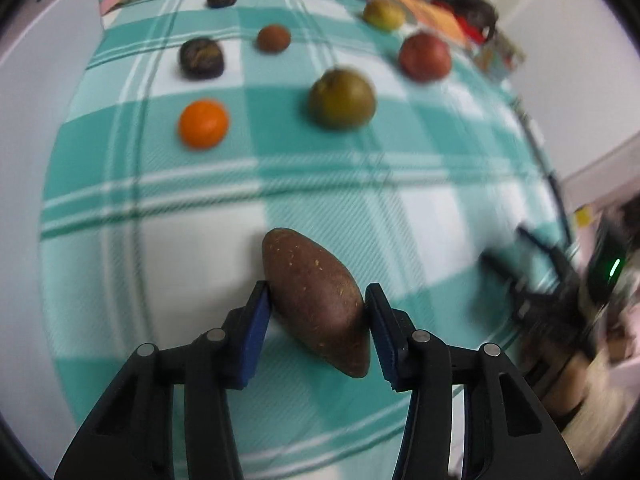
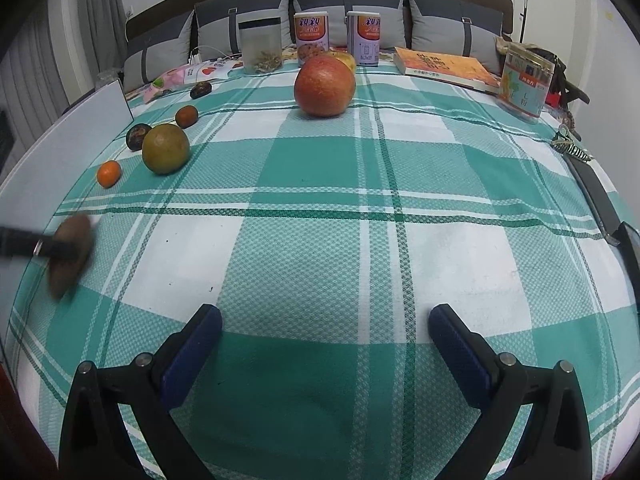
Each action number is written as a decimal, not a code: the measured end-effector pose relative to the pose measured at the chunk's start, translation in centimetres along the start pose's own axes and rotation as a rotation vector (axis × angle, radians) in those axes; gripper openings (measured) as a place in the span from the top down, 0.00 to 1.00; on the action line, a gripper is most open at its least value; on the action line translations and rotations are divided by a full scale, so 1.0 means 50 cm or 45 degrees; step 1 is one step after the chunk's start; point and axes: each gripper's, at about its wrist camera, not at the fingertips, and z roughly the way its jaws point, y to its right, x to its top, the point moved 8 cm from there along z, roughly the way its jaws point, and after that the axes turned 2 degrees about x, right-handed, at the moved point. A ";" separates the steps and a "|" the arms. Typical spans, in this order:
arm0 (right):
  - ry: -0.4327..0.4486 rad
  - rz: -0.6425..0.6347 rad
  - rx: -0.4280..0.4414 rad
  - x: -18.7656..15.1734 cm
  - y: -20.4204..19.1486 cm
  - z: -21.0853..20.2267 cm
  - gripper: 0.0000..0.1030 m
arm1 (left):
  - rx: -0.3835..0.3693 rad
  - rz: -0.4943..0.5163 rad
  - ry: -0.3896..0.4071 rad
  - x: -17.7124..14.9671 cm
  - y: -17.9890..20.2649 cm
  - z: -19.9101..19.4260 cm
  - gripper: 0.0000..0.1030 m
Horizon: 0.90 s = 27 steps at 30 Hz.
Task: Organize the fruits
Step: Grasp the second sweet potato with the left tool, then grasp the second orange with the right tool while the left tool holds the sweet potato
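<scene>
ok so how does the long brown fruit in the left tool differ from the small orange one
The brown fruit is elongated, dull and speckled; the orange fruit is round and bright. The brown one sits between the left tool pads, while the orange one lies free farther away. Both are over the checked cloth.

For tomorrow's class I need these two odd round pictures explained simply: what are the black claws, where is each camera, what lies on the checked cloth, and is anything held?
The claws are two hand-held grippers, one in each of a person's hands. Each carries a wide-angle camera looking along its fingers, hence the round, bent pictures. The left gripper has its blue pads against a long brown fruit. The right gripper stands open with nothing in it. On the green checked cloth lie a red apple, a green round fruit, a small orange and several small dark fruits. Behind them stand two cans and a book.
</scene>
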 end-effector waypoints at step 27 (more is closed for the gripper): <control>-0.016 -0.049 0.054 -0.002 -0.034 -0.003 0.00 | 0.170 -0.057 0.129 -0.078 -0.049 -0.038 0.55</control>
